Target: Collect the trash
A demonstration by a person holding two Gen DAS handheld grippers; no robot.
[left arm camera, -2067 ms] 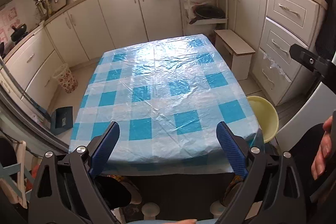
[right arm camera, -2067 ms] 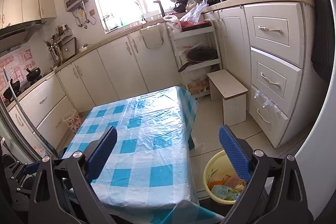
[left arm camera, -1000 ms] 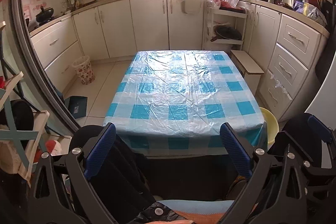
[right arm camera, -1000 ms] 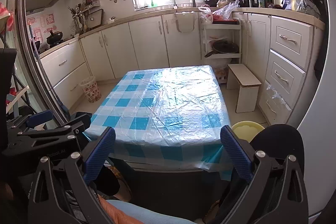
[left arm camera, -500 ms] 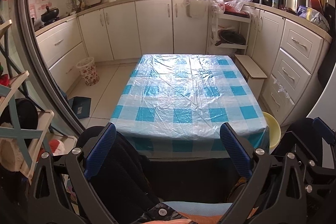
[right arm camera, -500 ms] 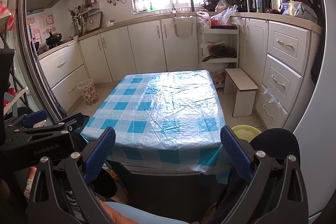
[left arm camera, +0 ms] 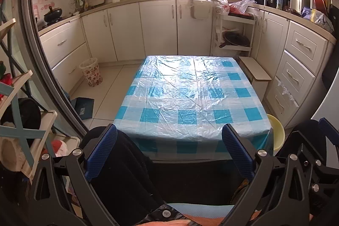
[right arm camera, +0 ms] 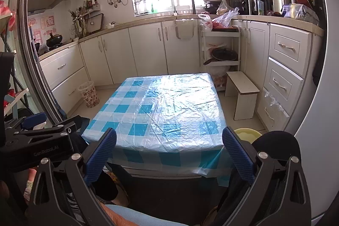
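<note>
Blue-checked plastic sheet over surface (left arm camera: 190, 96) ahead of left tool (left arm camera: 169, 151), fingers apart, gripping nothing; no trash on it. Yellow bin (left arm camera: 275, 132) just right of that tool.

From right tool (right arm camera: 169, 154), likewise apart and empty: bin (right arm camera: 246, 133) beyond right finger, contents hidden. Trash unseen, handling unjudgeable.

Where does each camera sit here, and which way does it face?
Left wrist: sits on the left tongs, low at the near end of the table, facing the window wall; open blue fingers, a dark-trousered leg, the right tongs at lower right.
Right wrist: sits on the right tongs, same heading, further right; open fingers, the left tongs at left.
Shared: table, floral bin, stool, yellow tub.
</note>
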